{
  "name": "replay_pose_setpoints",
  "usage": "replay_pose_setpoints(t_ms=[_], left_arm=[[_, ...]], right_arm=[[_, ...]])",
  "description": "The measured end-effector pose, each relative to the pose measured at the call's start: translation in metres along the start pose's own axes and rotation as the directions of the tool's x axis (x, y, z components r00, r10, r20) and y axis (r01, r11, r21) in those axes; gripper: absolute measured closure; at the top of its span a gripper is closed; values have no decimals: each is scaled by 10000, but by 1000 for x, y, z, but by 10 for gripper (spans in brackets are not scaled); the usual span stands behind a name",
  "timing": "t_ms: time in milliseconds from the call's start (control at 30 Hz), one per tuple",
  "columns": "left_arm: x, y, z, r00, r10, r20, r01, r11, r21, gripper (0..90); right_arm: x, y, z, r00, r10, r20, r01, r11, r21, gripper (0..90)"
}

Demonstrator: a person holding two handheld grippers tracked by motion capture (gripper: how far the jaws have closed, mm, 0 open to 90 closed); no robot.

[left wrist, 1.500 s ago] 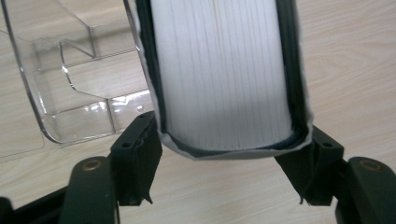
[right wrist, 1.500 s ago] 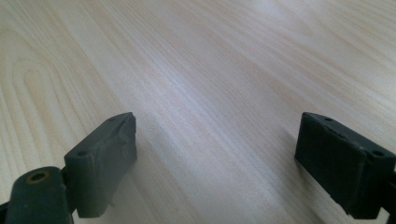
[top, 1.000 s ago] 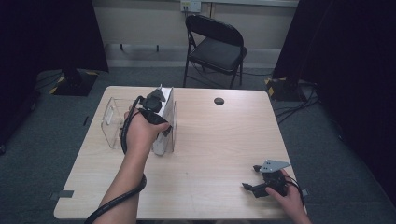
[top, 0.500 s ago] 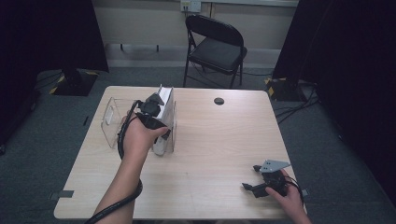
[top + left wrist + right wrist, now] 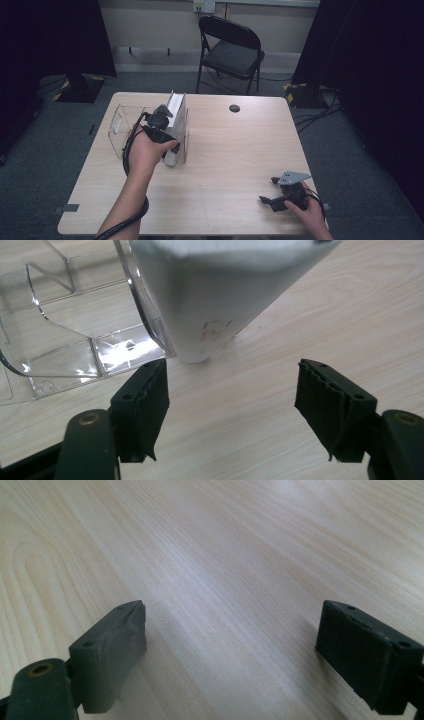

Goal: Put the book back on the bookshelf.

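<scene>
1. Clear plastic holder (image 5: pixel 120 131) standing on the left half of the wooden table (image 5: pixel 235 150), with a white stack of paper (image 5: pixel 176 107) upright in its right-hand compartment.
2. Left of the paper, an empty compartment of the holder, transparent walls and base catching the light (image 5: pixel 60 355).
3. Left gripper (image 5: pixel 159 131) held low against the near end of the holder, right at the paper's front edge, the hand (image 5: pixel 145 152) wrapped round its body and a black cable looping down the forearm.
4. Seen along the left gripper (image 5: pixel 232 395): jaws parted and released, nothing between the pads; bottom corner of the white paper (image 5: pixel 210 325) just ahead of the gap, not touched by either pad.
5. Left pad close under the holder's clear base edge; contact impossible to judge.
6. Right gripper (image 5: pixel 272 201) far from the holder, at the table's near right corner, resting low with a grey three-cornered plate on top and the hand (image 5: pixel 310 212) behind it.
7. Along the right gripper (image 5: pixel 230 640): jaws spread wide, released, bare wood grain between them.
8. Beyond the holder, a small dark round disc (image 5: pixel 234 108) on the table's far edge, and a black folding chair (image 5: pixel 232 50) behind that.
</scene>
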State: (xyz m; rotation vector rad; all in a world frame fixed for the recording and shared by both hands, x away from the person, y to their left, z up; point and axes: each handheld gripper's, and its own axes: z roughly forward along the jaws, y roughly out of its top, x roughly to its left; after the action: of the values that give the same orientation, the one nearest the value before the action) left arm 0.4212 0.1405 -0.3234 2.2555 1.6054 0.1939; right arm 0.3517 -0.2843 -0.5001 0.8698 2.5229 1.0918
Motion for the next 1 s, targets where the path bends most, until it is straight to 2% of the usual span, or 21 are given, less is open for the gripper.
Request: replay_pose_setpoints(t_ms=[100, 133, 200, 233, 333, 433, 500, 533, 567, 700, 833, 1000], left_arm=[[3, -2, 2, 9999, 118, 90, -118, 9999, -61, 293], [3, -4, 3, 9999, -47, 138, 49, 9999, -89, 291], [4, -5, 5, 9998, 75, 163, -74, 10000, -57, 288], [4, -7, 6, 9998, -85, 193, 87, 9999, -93, 284], [6, -9, 7, 9994, 103, 317, -98, 9998, -164, 277], [5, -11, 9, 9997, 134, 224, -129, 9996, -246, 271], [6, -13, 10, 9991, 338, 262, -331, 9990, -285, 268], [6, -14, 11, 9995, 243, 210, -236, 9992, -333, 268], [6, -14, 12, 9991, 335, 251, -327, 9990, -320, 268], [7, -18, 18, 9990, 277, 339, -266, 9991, -328, 264], [9, -21, 20, 9979, 492, 409, -479, 9983, -336, 258], [9, -26, 23, 9973, 530, 506, -507, 9977, -457, 255]], right_arm=[[0, 0, 0, 10000, 4, 23, -3, 10000, -14, 119], [0, 0, 0, 10000, 5, 19, -5, 10000, -13, 119], [0, 0, 0, 10000, 1, 20, -1, 10000, -17, 119], [0, 0, 0, 10000, 1, 17, -1, 10000, -19, 119], [0, 0, 0, 10000, 3, 17, -3, 10000, -17, 119], [0, 0, 0, 10000, 0, 14, 0, 10000, -19, 119], [0, 0, 0, 10000, 4, 15, -4, 10000, -18, 119], [0, 0, 0, 10000, 6, 15, -6, 10000, -19, 119], [0, 0, 0, 10000, 8, 16, -8, 10000, -14, 119], [0, 0, 0, 10000, -2, 14, 2, 10000, -19, 119], [0, 0, 0, 10000, -3, 14, 3, 10000, -19, 119], [0, 0, 0, 10000, 1, 18, -1, 10000, -29, 119]])
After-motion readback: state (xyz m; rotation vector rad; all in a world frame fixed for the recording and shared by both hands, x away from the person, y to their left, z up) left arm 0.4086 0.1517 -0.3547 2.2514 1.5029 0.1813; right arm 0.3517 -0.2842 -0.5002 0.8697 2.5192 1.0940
